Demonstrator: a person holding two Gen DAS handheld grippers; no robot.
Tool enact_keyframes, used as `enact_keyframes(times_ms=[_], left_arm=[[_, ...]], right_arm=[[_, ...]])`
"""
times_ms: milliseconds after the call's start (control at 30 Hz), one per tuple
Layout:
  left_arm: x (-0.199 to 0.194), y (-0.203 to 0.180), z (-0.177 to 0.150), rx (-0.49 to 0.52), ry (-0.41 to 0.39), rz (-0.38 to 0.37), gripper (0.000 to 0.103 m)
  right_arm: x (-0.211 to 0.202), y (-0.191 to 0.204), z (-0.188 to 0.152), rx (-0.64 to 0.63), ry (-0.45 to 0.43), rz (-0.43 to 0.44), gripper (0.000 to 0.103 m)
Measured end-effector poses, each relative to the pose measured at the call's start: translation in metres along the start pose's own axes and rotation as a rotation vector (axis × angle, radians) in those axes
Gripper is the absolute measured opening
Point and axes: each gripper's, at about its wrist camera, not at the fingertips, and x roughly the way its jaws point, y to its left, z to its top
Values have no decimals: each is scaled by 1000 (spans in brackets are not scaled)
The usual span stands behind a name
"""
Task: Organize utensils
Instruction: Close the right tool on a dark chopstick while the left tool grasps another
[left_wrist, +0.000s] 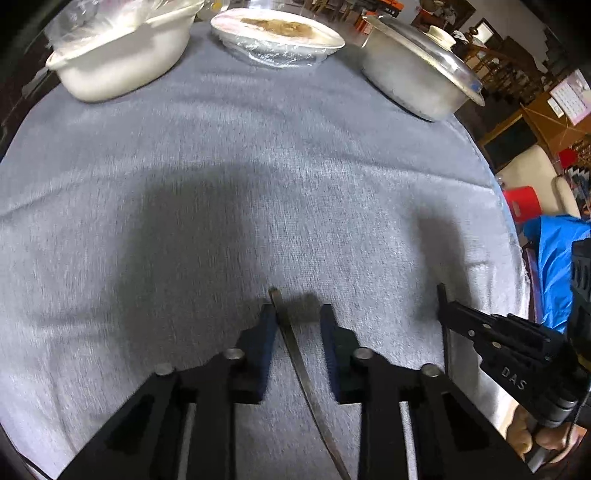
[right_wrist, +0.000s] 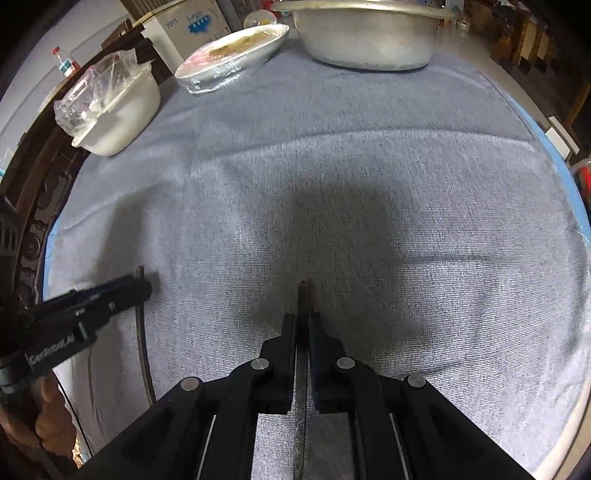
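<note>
Covering nearly all of both views, a grey tablecloth (left_wrist: 280, 155) carries three dishes along the upper edge of the frame: a lidded metal pot (left_wrist: 417, 74) at the upper right of the left wrist view, a white tub (left_wrist: 122, 59) with loose plastic at the upper left, and a film-wrapped plate of food (left_wrist: 277, 35) between them.

Lower centre in the right wrist view, the right gripper (right_wrist: 303, 321) has its jaws pressed together on a thin metal utensil handle (right_wrist: 303, 295), whose tip pokes out just past the pads.

Lower centre in the left wrist view, the left gripper (left_wrist: 297, 314) has its jaws narrowly spread around a second slim metal handle (left_wrist: 291, 343). That handle lies against the left pad, apart from the right one, its end just beyond the fingertips.
</note>
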Motion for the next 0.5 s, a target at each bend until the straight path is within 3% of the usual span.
enact_keyframes(times_ms=[100,300,500], left_arm=[[3,-1,2,8,-12,1,8],[5,-5,4,66,-53,25,7],[2,-5,-6,56,-78,24,7]], right_arm=[[0,7,1,-26,8,-33,10],[4,24,2,-86,-40,-76,8],[-5,20,-13,-70,-96,-47,7]])
